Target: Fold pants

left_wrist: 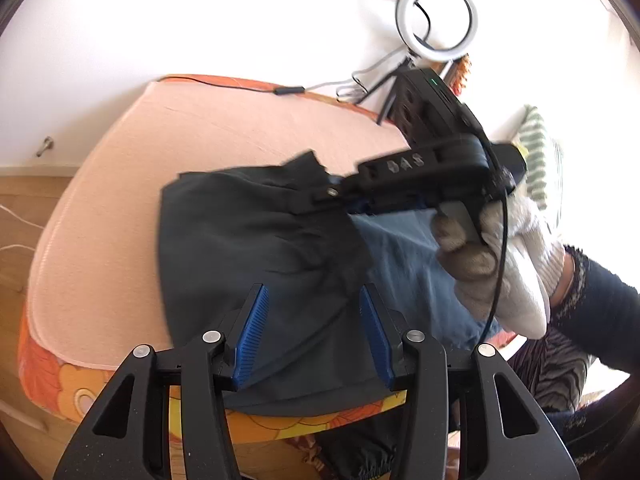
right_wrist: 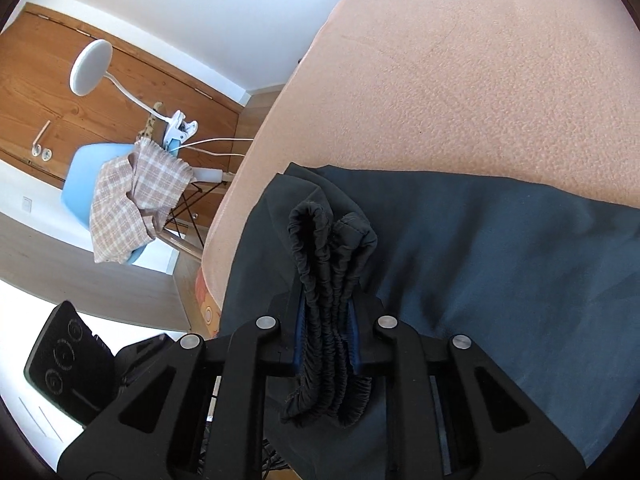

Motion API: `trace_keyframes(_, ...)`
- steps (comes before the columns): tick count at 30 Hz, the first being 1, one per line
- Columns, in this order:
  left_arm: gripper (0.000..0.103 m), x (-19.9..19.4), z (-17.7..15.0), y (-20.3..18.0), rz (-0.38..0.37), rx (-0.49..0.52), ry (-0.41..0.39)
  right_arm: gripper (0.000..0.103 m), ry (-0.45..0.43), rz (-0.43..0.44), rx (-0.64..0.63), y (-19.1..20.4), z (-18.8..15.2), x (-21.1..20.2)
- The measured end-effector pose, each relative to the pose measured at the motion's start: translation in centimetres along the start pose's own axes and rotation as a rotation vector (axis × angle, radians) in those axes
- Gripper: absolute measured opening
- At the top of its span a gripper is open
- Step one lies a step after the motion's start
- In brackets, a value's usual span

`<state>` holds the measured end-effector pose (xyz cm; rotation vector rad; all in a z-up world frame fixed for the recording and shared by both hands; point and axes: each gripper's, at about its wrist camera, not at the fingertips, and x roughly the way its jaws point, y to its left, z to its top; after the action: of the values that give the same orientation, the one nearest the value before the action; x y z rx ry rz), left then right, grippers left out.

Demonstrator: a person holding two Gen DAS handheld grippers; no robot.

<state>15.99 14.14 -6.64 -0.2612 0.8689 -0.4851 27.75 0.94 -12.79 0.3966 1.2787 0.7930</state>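
Mid-fold: your right gripper (right_wrist: 326, 332) pinches the pants (right_wrist: 500, 248) cuffs; left gripper (left_wrist: 314, 336) is spread. Next, lay them flat.

The pants (right_wrist: 500, 248) are dark, matt cloth, smooth over the legs and puckered at the elastic waistband (right_wrist: 332, 280). They lie on a peach blanket (right_wrist: 460, 92) with a rough, nubbly weave. The left gripper (left_wrist: 316, 334) is matt black plastic with ribbed blue pads (left_wrist: 252, 340) and shiny metal pins.
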Motion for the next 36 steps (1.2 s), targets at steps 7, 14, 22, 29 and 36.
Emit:
trace_keyframes(7, 0.045, -0.4, 1.4, 2.0, 0.032, -0.071, -0.056, 0.018, -0.028, 0.052, 0.092, -2.2, -1.7, -4.9)
trace_keyframes(14, 0.045, 2.5, 1.7, -0.3, -0.003, -0.001, 0.012, 0.018, -0.061, 0.026, 0.120, -4.0, -3.8, -10.6)
trace_keyframes(22, 0.045, 4.9, 2.3, -3.4, -0.050, 0.042, 0.042, 0.018, -0.101, -0.042, 0.164, -7.0, -5.9, -16.3)
trace_keyframes(29, 0.045, 7.3, 1.7, -5.8, -0.090, 0.069, 0.094, 0.018, -0.135, -0.104, 0.239, -10.7, -8.5, -19.5)
trace_keyframes(36, 0.047, 8.6, 2.3, -8.9, -0.110, 0.136, 0.092, 0.018, -0.185, -0.165, 0.282, -13.2, -11.0, -23.5)
